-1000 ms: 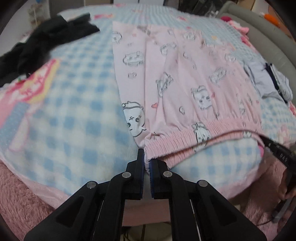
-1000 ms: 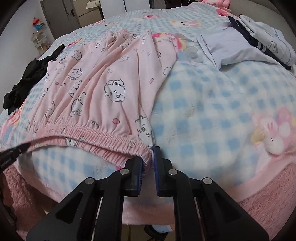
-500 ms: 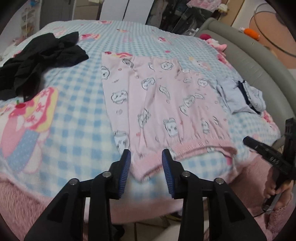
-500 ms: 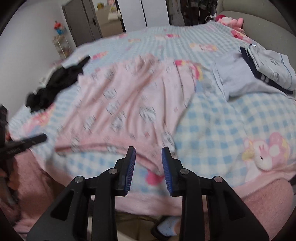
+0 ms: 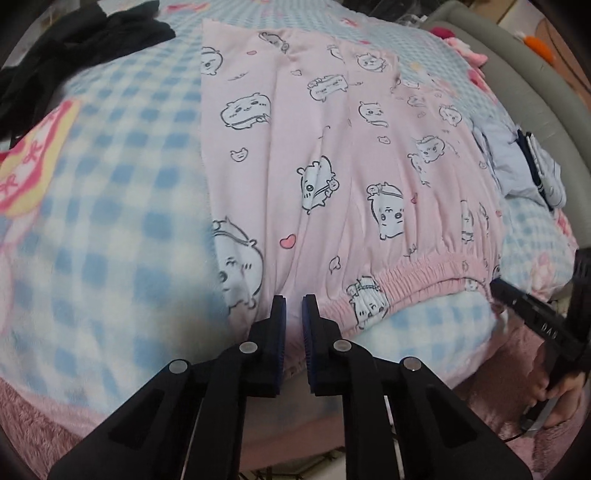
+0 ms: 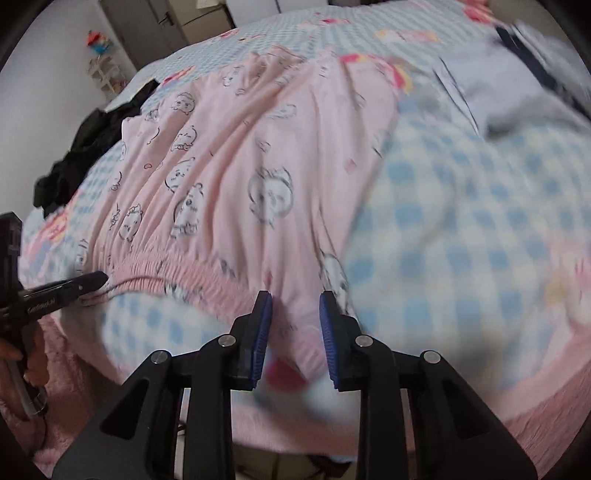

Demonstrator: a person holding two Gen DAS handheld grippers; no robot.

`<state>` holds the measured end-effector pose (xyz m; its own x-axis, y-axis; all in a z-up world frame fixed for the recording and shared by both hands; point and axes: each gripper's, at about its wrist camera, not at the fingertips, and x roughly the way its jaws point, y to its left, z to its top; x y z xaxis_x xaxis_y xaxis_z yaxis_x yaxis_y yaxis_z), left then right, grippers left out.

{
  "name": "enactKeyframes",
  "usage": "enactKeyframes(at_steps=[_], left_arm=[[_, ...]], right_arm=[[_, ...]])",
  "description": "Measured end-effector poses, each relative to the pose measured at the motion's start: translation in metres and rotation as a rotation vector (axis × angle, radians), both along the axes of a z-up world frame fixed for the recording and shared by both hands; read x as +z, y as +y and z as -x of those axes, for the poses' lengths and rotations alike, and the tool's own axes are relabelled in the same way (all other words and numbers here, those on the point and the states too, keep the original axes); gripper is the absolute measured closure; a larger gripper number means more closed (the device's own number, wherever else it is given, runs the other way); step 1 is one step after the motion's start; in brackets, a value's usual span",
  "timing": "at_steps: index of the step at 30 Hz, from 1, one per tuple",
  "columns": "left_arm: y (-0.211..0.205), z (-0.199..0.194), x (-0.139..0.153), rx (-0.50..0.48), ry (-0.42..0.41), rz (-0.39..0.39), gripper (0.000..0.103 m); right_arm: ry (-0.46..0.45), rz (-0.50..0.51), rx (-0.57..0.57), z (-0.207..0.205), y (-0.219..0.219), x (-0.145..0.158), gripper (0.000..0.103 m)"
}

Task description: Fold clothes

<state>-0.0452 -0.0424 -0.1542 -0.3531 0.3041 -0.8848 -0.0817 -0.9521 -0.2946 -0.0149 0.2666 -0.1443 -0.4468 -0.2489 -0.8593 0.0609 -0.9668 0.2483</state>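
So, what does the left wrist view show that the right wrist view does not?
Only the left wrist view shows the grey bed frame and the left tool, nearly closed at the pink pants waistband. Only the right wrist view shows the grey door, a small shelf and the open right tool. Both show the pants, the black clothes and the checked blanket.

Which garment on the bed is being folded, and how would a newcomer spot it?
On the blue checked blanket, look at the middle, between the black clothes and the pale blue garment. The pink pants lie flat there, waistband toward the bed's near edge. Only they are pink with cartoon animals.
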Motion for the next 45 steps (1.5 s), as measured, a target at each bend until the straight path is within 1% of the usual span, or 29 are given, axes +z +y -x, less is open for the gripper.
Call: enactKeyframes(at_steps=[1, 2, 3, 5, 6, 7, 8, 9, 11, 15, 16, 18, 20, 23, 25, 27, 29, 31, 33, 34, 36, 37, 38, 39, 42, 43, 45], left_arm=[[0.001, -0.002, 0.007, -0.006, 0.021, 0.005, 0.091], [0.006, -0.005, 0.016, -0.030, 0.064, 0.018, 0.091], [0.013, -0.007, 0.024, -0.058, 0.106, 0.033, 0.091], [0.029, -0.007, 0.036, -0.126, 0.165, 0.031, 0.089], [0.038, -0.005, 0.038, -0.152, 0.178, 0.025, 0.084], [0.045, -0.002, 0.038, -0.175, 0.183, 0.022, 0.073], [0.053, 0.002, 0.039, -0.197, 0.188, 0.021, 0.068], [0.061, 0.004, 0.037, -0.215, 0.184, 0.035, 0.064], [0.077, 0.008, 0.031, -0.249, 0.166, 0.056, 0.064], [0.094, 0.007, 0.021, -0.277, 0.157, 0.107, 0.064], [0.095, 0.007, 0.018, -0.285, 0.159, 0.118, 0.061], [0.096, 0.008, 0.015, -0.302, 0.145, 0.105, 0.055], [0.097, 0.010, 0.013, -0.289, 0.155, 0.116, 0.055], [0.100, 0.010, 0.014, -0.288, 0.176, 0.129, 0.059], [0.101, 0.010, 0.015, -0.288, 0.191, 0.137, 0.071], [0.102, 0.010, 0.016, -0.295, 0.206, 0.117, 0.077], [0.099, 0.010, 0.015, -0.268, 0.212, 0.084, 0.077], [0.099, 0.007, 0.013, -0.258, 0.241, 0.068, 0.077], [0.101, 0.003, 0.010, -0.271, 0.253, 0.084, 0.075], [0.103, 0.002, 0.008, -0.281, 0.244, 0.098, 0.070], [0.109, 0.004, 0.001, -0.301, 0.224, 0.144, 0.070], [0.112, 0.004, -0.001, -0.309, 0.219, 0.164, 0.070], [0.115, 0.005, -0.002, -0.306, 0.219, 0.168, 0.070], [0.114, 0.006, -0.001, -0.294, 0.224, 0.158, 0.073], [0.109, 0.005, 0.006, -0.263, 0.244, 0.121, 0.093], [0.106, 0.003, 0.010, -0.256, 0.253, 0.104, 0.096], [0.100, 0.000, 0.018, -0.242, 0.271, 0.069, 0.097]], right_arm=[[0.007, -0.004, 0.002, -0.002, 0.000, 0.004, 0.078], [0.015, -0.011, 0.006, -0.004, -0.001, 0.008, 0.078], [0.024, -0.018, 0.009, -0.006, -0.001, 0.013, 0.077], [0.044, -0.021, 0.055, -0.002, -0.013, 0.020, 0.076], [0.054, -0.023, 0.079, 0.000, -0.020, 0.023, 0.076], [0.065, -0.024, 0.103, 0.002, -0.026, 0.026, 0.076], [0.075, -0.025, 0.126, 0.005, -0.033, 0.029, 0.075], [0.085, -0.027, 0.150, 0.007, -0.039, 0.033, 0.073], [0.106, -0.029, 0.198, 0.011, -0.052, 0.039, 0.071], [0.072, -0.082, 0.259, 0.015, -0.066, 0.023, 0.067], [0.069, -0.095, 0.266, 0.016, -0.068, 0.020, 0.065], [0.069, -0.106, 0.280, 0.017, -0.071, 0.016, 0.056], [0.079, -0.121, 0.284, 0.016, -0.073, 0.014, 0.052], [0.095, -0.139, 0.278, 0.015, -0.073, 0.014, 0.053], [0.103, -0.119, 0.260, 0.016, -0.071, 0.016, 0.057], [0.106, -0.112, 0.250, 0.018, -0.068, 0.017, 0.064], [0.105, -0.114, 0.245, 0.019, -0.067, 0.016, 0.064], [0.101, -0.109, 0.234, 0.019, -0.065, 0.016, 0.064], [0.100, -0.110, 0.229, 0.017, -0.064, 0.016, 0.064], [0.099, -0.111, 0.226, 0.016, -0.063, 0.016, 0.063], [0.073, -0.114, 0.247, 0.013, -0.062, 0.011, 0.057], [0.050, -0.104, 0.259, 0.014, -0.061, 0.006, 0.057], [0.041, -0.102, 0.252, 0.014, -0.061, 0.003, 0.057], [0.043, -0.101, 0.244, 0.014, -0.060, 0.003, 0.057], [0.065, -0.101, 0.224, 0.013, -0.060, 0.009, 0.057], [0.078, -0.099, 0.216, 0.012, -0.060, 0.012, 0.057], [0.103, -0.103, 0.204, 0.010, -0.059, 0.018, 0.057]])
